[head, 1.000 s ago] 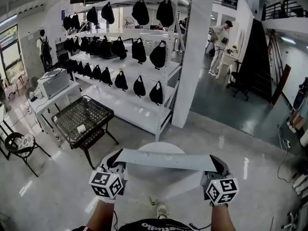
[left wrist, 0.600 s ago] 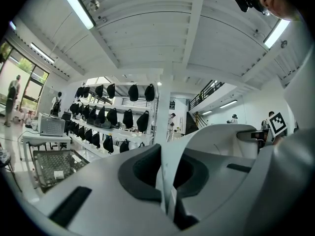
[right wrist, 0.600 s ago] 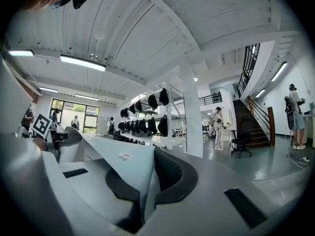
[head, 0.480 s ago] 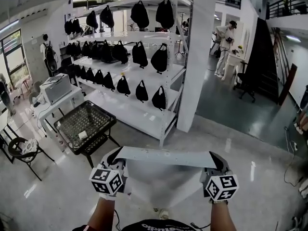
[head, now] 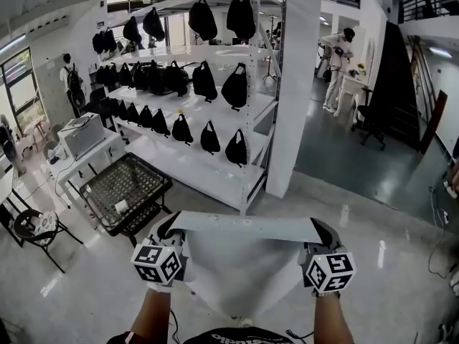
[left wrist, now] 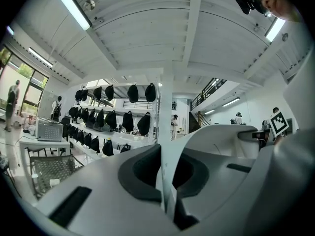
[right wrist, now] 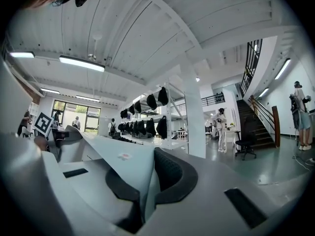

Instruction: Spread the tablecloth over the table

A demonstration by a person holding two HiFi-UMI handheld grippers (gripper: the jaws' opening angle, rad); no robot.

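Head view: tablecloth (head: 244, 264) held up by its top edge, stretched between left gripper (head: 170, 231) and right gripper (head: 323, 232), hanging over the floor, well apart from the mesh bench (head: 125, 183).

Left gripper view: clenched on the cloth's edge (left wrist: 169, 178).

Right gripper view: likewise clamped on cloth (right wrist: 129, 167).

Lifted and opened out, apparently; not yet laid over any bench.

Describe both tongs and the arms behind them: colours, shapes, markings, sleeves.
Left tongs and right tongs match: light grey moulded shells, with jaws lined by dark grey curved pads. Each carries a white cube printed with black square markers. The forearms show no sleeves. A dark top with white lettering shows at the bottom edge.
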